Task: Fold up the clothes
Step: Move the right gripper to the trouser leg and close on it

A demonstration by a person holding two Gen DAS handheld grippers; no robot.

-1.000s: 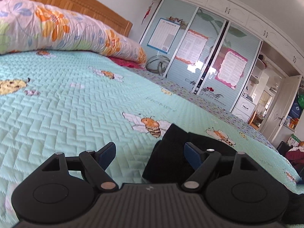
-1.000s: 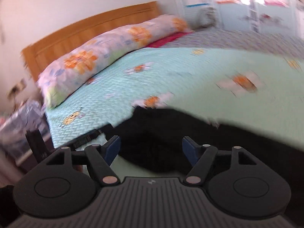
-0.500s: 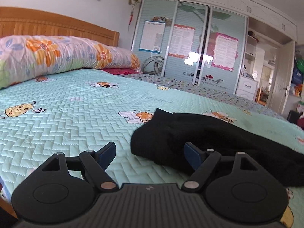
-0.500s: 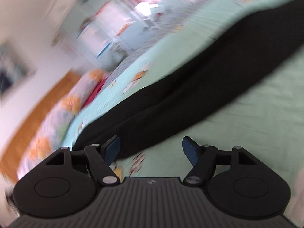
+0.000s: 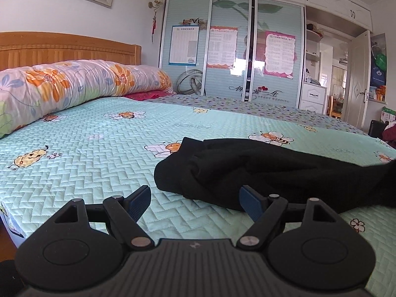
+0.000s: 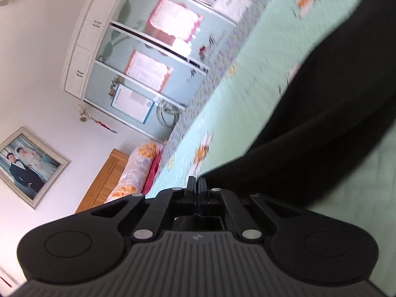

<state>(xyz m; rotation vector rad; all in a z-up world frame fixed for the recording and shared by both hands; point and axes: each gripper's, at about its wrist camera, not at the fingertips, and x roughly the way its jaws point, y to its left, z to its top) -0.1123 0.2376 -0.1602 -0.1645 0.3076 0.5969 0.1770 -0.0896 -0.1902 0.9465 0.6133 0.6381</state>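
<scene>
Black matte plastic makes up the left gripper [image 5: 195, 199], ribbed along its body, with two round pivot housings and steel pins. Its fingers [image 5: 139, 198], tipped in dark blue textured pads, stand wide apart with nothing between them, low over the bed's near edge.

Just beyond the right-hand pad lies the black garment [image 5: 247, 170]: soft, thick knit, lumpy and creased. One end is bunched in a rounded heap with a folded-over hem; the rest runs off rightward as a long flat band. It rests on the bedspread [image 5: 86, 153], a pale mint quilted cover stitched in a herringbone pattern and printed with bees and small flowers.

Past the garment, at the head of the bed, sits a long bolster pillow [image 5: 74, 84], crinkled cotton with orange blossoms, against a slatted wooden headboard [image 5: 69, 49]. Farther back stands a wardrobe [image 5: 230, 57] with glossy pale blue sliding doors, paper charts stuck on them, and white cupboards above.

Right wrist view is tilted steeply and motion-blurred. The right gripper [image 6: 197, 185] has its fingers pressed together, edges meeting in a thin seam. The garment [image 6: 321, 123] starts just beside the tips as a broad dark fold; whether cloth is pinched between them cannot be told. A framed photograph [image 6: 27, 165] hangs on the white wall.
</scene>
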